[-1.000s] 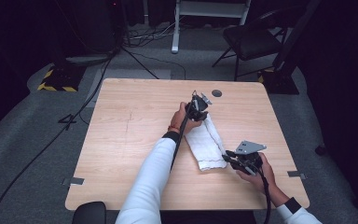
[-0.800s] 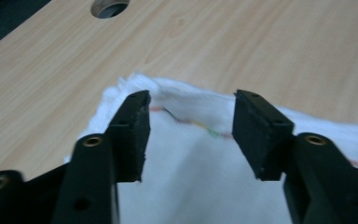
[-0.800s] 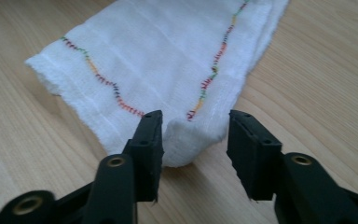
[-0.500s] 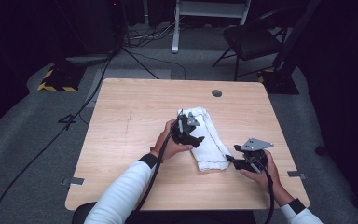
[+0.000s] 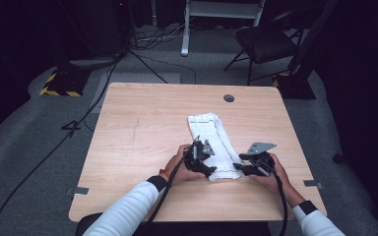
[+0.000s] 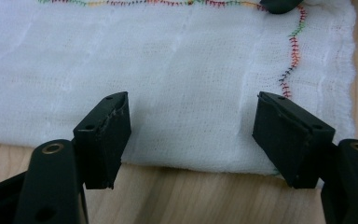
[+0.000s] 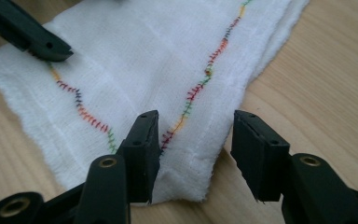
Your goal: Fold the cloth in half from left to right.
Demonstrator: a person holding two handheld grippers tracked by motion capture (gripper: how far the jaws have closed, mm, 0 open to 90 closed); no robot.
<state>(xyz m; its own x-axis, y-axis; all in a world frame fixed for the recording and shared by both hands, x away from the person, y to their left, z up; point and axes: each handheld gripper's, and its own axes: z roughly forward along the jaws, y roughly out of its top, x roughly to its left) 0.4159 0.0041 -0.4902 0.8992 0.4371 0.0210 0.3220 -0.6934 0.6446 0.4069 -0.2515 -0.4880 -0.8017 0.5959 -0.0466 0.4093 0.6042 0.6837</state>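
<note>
While both claws are working at the near end of the cloth, these notes are running left to right.

Cloth: a white folded cloth [image 5: 211, 142] with coloured stitching is lying lengthwise on the table [image 5: 142, 128], right of centre, its near end between the two hands.

Step in hand: judging from the layout, the person is getting ready to grip the near end, one corner per claw, perhaps to fold or spread the cloth.

Doing it well: each claw is needing to slide its lower jaw under every layer at the edge before closing; both sides are needing to lift together so the folds are not slipping apart.

Left claw [image 6: 193, 135]: its jaws are standing wide apart, holding nothing, hovering over the cloth's near-left edge; I cannot tell whether the tips are touching the fabric.

Right claw [image 7: 193, 149]: its jaws are spread moderately, pinching nothing yet, straddling the thick folded corner; the left jaw is sitting over the stitched seam, the right jaw over bare wood just beside the cloth's edge.
</note>
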